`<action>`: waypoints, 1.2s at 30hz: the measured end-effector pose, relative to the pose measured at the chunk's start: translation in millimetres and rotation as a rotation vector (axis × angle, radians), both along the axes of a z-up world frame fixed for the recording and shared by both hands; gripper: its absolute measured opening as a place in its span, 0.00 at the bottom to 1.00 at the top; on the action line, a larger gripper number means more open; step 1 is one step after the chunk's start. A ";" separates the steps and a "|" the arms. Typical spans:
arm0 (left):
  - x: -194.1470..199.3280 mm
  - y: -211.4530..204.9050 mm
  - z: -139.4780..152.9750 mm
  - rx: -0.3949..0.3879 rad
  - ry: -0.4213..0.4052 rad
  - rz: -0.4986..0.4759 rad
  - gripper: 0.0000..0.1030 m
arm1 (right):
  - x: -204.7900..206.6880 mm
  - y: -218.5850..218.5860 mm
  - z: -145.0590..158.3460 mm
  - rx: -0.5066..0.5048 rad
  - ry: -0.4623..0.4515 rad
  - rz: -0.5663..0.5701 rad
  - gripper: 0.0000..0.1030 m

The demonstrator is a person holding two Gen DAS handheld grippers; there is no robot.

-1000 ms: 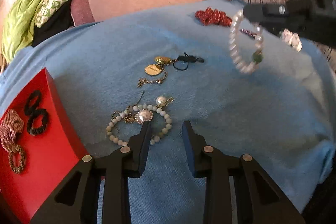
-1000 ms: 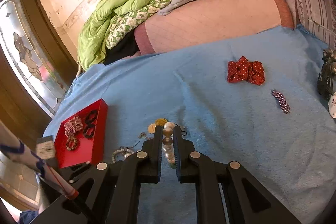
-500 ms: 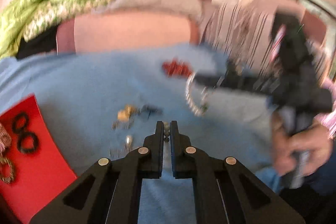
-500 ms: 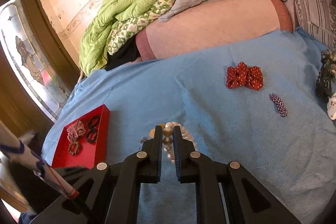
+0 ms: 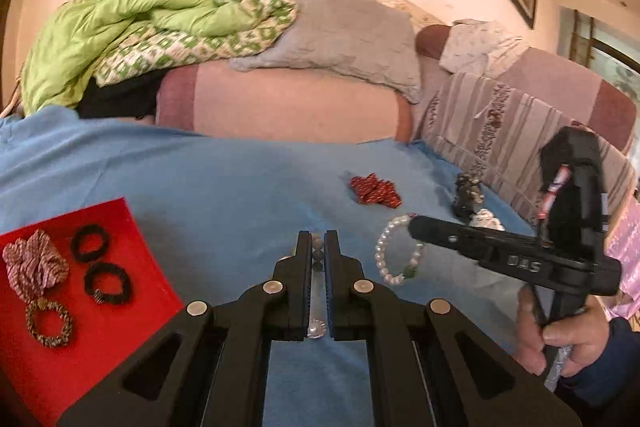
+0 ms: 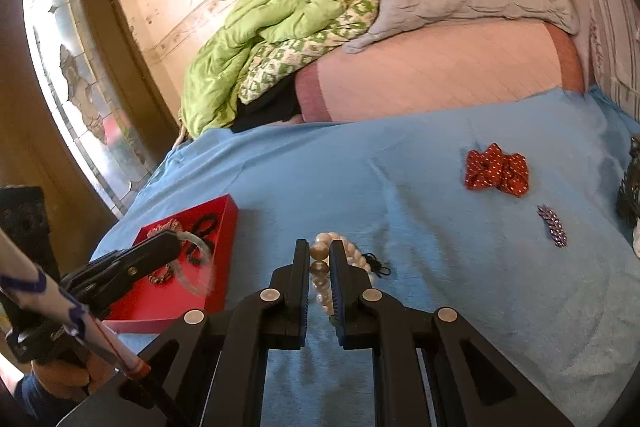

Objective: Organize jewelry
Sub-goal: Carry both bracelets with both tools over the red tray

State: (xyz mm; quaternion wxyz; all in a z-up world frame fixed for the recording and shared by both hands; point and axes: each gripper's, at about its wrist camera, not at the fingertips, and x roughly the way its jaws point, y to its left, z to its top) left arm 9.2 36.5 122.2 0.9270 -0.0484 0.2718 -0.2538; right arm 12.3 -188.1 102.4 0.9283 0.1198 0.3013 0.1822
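Observation:
My left gripper (image 5: 318, 247) is shut on a pale bead bracelet (image 5: 317, 255), whose pearl charm (image 5: 316, 327) hangs low between the fingers, clear of the blue cloth (image 5: 240, 187). The right wrist view shows that gripper (image 6: 172, 241) at the left, the blurred bracelet (image 6: 196, 267) dangling over the red tray (image 6: 224, 255). My right gripper (image 6: 319, 255) is shut on a white pearl bracelet (image 6: 352, 251). From the left wrist view its tip (image 5: 414, 225) holds that loop (image 5: 384, 259) in the air to my right. The red tray (image 5: 120, 307) lies at lower left.
The tray holds black hair ties (image 5: 106, 283), a patterned scrunchie (image 5: 34, 267) and a braided ring (image 5: 48, 323). A red dotted scrunchie (image 6: 496, 175), a purple clip (image 6: 552, 221) and a black tie (image 6: 376, 263) lie on the cloth. A dark ornament (image 5: 466, 193) stands at the right edge.
My left gripper closed on the bead bracelet and lifted it off the cloth, tipping upward. The right gripper kept its pearl bracelet and shifted slightly.

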 end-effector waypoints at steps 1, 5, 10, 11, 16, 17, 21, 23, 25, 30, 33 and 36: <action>1.8 0.2 -2.0 0.011 0.011 0.008 0.05 | 0.2 0.4 -0.4 -0.002 -0.001 0.003 0.10; 3.9 1.5 -8.3 0.031 0.026 0.023 0.05 | 1.3 4.7 -1.1 -0.003 0.000 0.019 0.10; 4.9 2.3 -9.8 0.046 0.033 0.034 0.05 | 0.3 11.0 -0.4 -0.010 -0.010 0.041 0.10; 5.0 3.3 -9.7 0.045 0.034 0.034 0.05 | 0.3 12.0 -0.6 -0.011 -0.011 0.043 0.10; 3.4 9.6 -9.0 0.045 0.035 0.043 0.05 | 1.6 16.8 -1.8 -0.014 -0.008 0.050 0.10; 3.0 11.1 -8.6 0.045 0.035 0.045 0.05 | 1.7 17.9 -2.2 -0.016 -0.007 0.052 0.10; 1.9 16.6 -7.7 0.044 0.035 0.054 0.05 | 1.4 25.1 -3.3 -0.022 -0.007 0.067 0.10; 1.3 20.3 -7.5 0.047 0.034 0.061 0.05 | 0.4 30.2 -3.2 -0.026 -0.011 0.080 0.10; 0.6 25.5 -7.5 0.046 0.037 0.068 0.05 | -1.3 36.2 -3.1 -0.030 -0.015 0.090 0.10; -3.6 39.0 -4.5 0.042 0.032 0.083 0.05 | -5.6 51.2 0.0 -0.015 -0.015 0.110 0.10; -6.3 50.3 -2.8 0.037 0.032 0.099 0.05 | -8.4 58.1 4.9 0.010 -0.015 0.117 0.10; -10.0 65.6 -1.0 0.021 0.032 0.121 0.05 | -11.3 68.5 12.5 0.033 -0.018 0.125 0.10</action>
